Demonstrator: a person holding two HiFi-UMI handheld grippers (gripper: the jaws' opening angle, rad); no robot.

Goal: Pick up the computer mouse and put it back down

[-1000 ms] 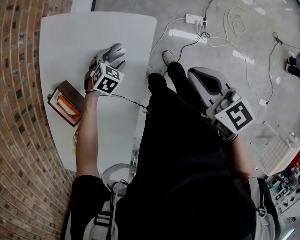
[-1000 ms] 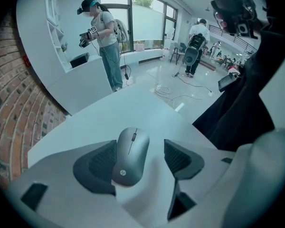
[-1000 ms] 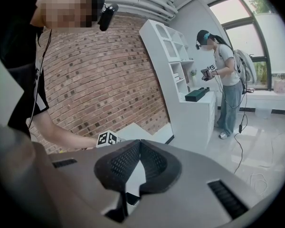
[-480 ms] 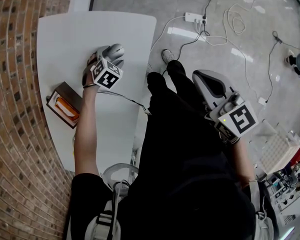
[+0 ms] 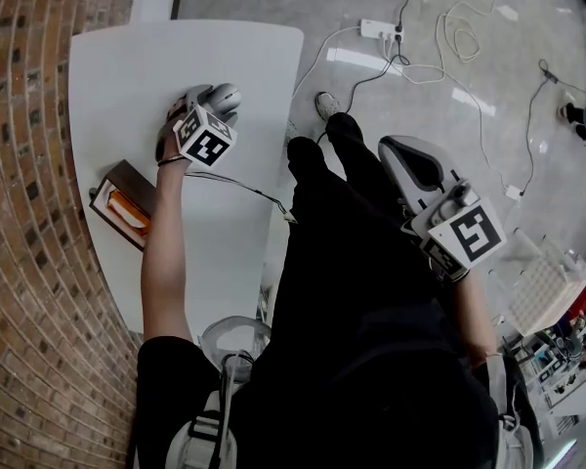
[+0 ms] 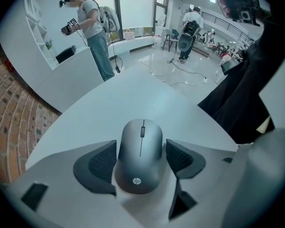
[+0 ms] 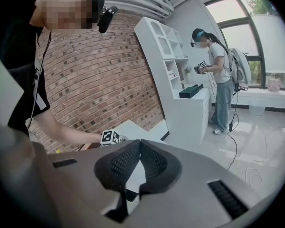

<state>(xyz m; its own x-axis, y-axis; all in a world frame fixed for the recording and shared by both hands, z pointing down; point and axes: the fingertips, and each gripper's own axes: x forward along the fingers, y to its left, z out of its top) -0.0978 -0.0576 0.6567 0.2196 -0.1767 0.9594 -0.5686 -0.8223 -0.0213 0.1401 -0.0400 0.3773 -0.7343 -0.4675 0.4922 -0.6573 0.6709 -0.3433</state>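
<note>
A grey computer mouse (image 6: 140,153) lies on the white table (image 5: 156,66), seen in the head view (image 5: 227,94) just past my left gripper's marker cube. My left gripper (image 6: 141,148) points steeply down over it, one jaw on either side. Its jaws have just been opening; a thin gap shows beside the right pad (image 6: 180,156), and the left pad sits close against the mouse's side. In the head view the left gripper (image 5: 213,104) hides part of the mouse. My right gripper (image 5: 398,152) hangs off the table over the floor, its pads (image 7: 154,163) meeting at the tips with nothing between them.
A wooden box with an orange insert (image 5: 127,208) sits at the table's left edge near the brick wall (image 5: 29,213). A thin cable (image 5: 249,195) crosses the table. A power strip (image 5: 379,35) and cords lie on the floor. White shelving (image 7: 166,46) stands ahead.
The left gripper has sunk a little toward the table with the mouse between its jaws, and the jaws have spread. The right gripper has barely moved.
</note>
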